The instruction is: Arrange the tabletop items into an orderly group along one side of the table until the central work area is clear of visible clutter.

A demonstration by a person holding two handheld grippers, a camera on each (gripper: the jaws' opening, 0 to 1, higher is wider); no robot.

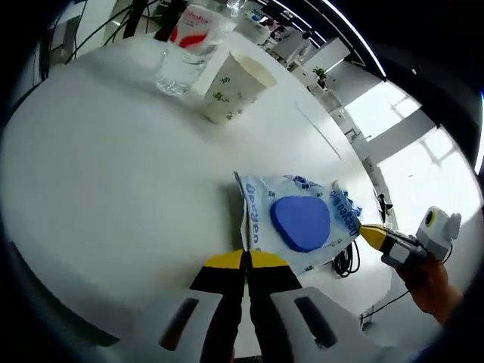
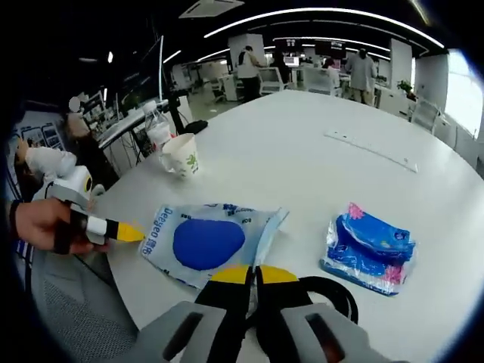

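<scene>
Our left gripper (image 1: 246,261) has its jaws pressed together, their yellow tips touching the near edge of the wet-wipe pack (image 1: 296,221), which lies flat just ahead of them. Whether they pinch the pack's seam or only nudge it, we cannot tell at this angle. In the right gripper view our right gripper (image 2: 252,274) is likewise closed tight, its tips meeting the opposite edge of the same pack (image 2: 208,243). With one gripper at each end, we judge the pack is being braced from both sides so it can be slid or lifted without twisting.

Far ahead of the left gripper, near the table's rim, a paper cup (image 1: 236,85) stands upright beside a clear glass (image 1: 178,72) and a red-and-white pack (image 1: 193,26); that cluster looks like the start of the orderly group. To the right of the right gripper, well apart from the wipes, lies a tissue packet (image 2: 369,247) on the white table (image 2: 318,151), waiting to be moved.
</scene>
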